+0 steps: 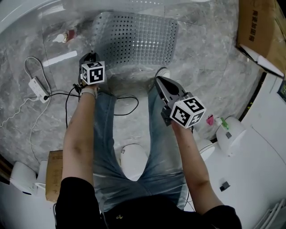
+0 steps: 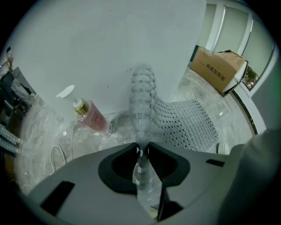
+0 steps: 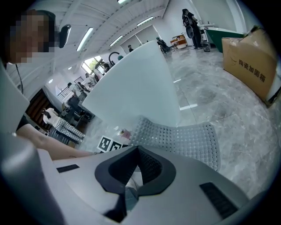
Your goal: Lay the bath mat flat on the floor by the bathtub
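Head view puts the translucent perforated plastic bath mat (image 1: 138, 38) on the grey marble floor (image 1: 210, 58), right against the foot of the white bathtub (image 1: 18, 13). Its far edge runs along the tub wall and most of the sheet is already down. My left claw (image 1: 88, 56) is clamped tight on the mat's near corner, at the end of the tub where a pink bottle (image 1: 67, 36) lies. From that claw's own camera the corner stands up off the floor as a curled strip running through the jaws. My right claw (image 1: 159, 80) is closed as far as it goes at the other near corner. A pale sliver in its throat looks like mat edge, though I can't be sure from that angle. I judge the job mostly done. What is left is lowering the near edge away from the tub, letting go with both claws, and checking that no corner curls up.
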Demonstrator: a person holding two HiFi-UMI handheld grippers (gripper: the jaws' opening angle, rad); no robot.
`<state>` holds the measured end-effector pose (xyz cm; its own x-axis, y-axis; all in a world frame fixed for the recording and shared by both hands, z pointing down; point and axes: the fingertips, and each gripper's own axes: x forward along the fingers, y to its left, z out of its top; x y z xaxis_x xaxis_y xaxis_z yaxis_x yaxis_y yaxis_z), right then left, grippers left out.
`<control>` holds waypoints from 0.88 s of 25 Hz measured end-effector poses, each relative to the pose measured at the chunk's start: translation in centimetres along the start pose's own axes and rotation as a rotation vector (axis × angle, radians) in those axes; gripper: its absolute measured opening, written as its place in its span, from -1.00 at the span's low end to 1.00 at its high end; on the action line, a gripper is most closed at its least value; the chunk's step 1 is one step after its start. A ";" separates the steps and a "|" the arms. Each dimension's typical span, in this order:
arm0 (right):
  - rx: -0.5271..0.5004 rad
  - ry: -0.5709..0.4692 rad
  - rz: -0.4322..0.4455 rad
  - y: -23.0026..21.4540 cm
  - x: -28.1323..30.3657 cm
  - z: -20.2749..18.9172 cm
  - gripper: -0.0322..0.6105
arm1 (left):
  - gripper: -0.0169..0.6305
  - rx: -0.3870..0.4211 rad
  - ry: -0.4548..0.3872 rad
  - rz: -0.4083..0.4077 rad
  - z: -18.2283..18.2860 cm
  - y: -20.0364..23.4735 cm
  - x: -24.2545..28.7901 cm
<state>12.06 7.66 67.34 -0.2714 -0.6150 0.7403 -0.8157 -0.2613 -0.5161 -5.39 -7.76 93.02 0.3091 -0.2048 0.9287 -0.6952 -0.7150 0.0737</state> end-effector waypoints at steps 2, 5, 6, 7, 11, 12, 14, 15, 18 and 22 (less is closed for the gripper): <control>-0.007 0.001 0.001 0.5 0.6 -0.2 -0.82 | -0.63 -0.022 0.029 0.006 -0.9 0.9 0.8; -0.012 -0.002 -0.005 0.3 0.9 -0.4 -0.82 | -0.72 -0.013 0.035 0.059 -1.3 2.6 1.5; -0.012 -0.002 -0.008 0.2 0.9 -0.4 -0.82 | -0.71 -0.012 0.030 0.064 -1.2 2.9 1.6; -0.012 -0.001 -0.011 0.1 0.9 -0.5 -0.82 | -0.65 -0.014 0.028 0.058 -1.2 3.1 1.7; -0.008 0.011 -0.014 0.4 1.0 -1.1 -0.82 | -0.41 -0.017 0.039 0.044 -1.7 3.9 1.1; -0.008 0.014 -0.012 0.6 1.0 -1.2 -0.82 | -0.41 -0.021 0.042 0.047 -1.9 4.1 0.8; -0.011 0.019 -0.006 1.0 0.9 -1.2 -0.82 | -0.41 -0.036 0.042 0.051 -2.1 4.2 0.2; -0.014 0.022 -0.001 1.1 0.9 -1.1 -0.82 | -0.41 -0.046 0.037 0.051 -2.1 4.1 -0.2; -0.028 0.039 0.021 1.7 1.1 -0.6 -0.82 | -0.58 -0.065 0.025 0.027 -2.0 3.4 -1.8; -0.056 0.064 0.046 2.9 1.4 0.0 -0.82 | -0.86 -0.118 -0.015 -0.047 -0.8 2.2 -4.8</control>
<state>9.29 6.00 66.91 -0.3400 -0.5765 0.7430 -0.8285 -0.1902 -0.5267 -8.93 -7.81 89.02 0.3523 -0.1834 0.9177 -0.7512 -0.6403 0.1604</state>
